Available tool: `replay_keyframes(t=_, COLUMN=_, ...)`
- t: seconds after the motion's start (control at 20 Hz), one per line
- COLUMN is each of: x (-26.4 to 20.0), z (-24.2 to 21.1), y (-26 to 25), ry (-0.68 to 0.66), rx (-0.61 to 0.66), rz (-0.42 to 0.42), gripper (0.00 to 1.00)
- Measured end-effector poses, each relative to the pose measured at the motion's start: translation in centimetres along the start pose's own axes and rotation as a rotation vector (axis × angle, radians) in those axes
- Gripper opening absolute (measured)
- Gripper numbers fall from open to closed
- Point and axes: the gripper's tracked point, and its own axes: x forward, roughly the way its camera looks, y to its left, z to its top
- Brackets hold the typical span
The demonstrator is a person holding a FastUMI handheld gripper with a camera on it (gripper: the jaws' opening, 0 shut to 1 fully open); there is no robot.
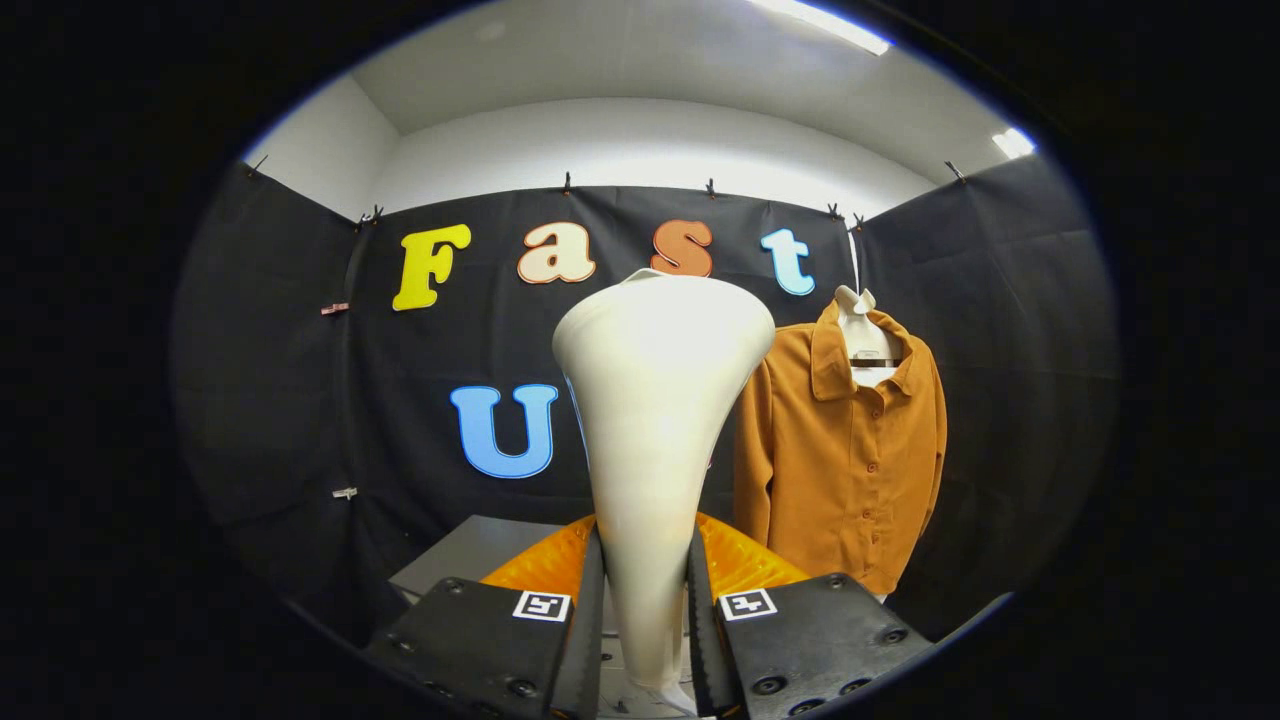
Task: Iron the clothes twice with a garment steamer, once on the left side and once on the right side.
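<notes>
Between the fingers at lower centre, our gripper (645, 640) was clamped on the steamer (655, 420), head up & upright, prob. so its face could meet cloth. Right of centre hung the orange shirt (845, 470) on a hanger (868, 350), well apart; no pass begun.

White flared garment steamer (655, 420) upright, clamped between fingers, brown buttoned shirt (845, 450) hanging beyond, right.
</notes>
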Motion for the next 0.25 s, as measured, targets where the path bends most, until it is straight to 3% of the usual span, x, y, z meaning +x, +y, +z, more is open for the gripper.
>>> replay_keyframes(t=0.25, x=0.03, z=0.02, y=0.01, ry=0.0, rx=-0.005, rz=-0.004, gripper=0.39)
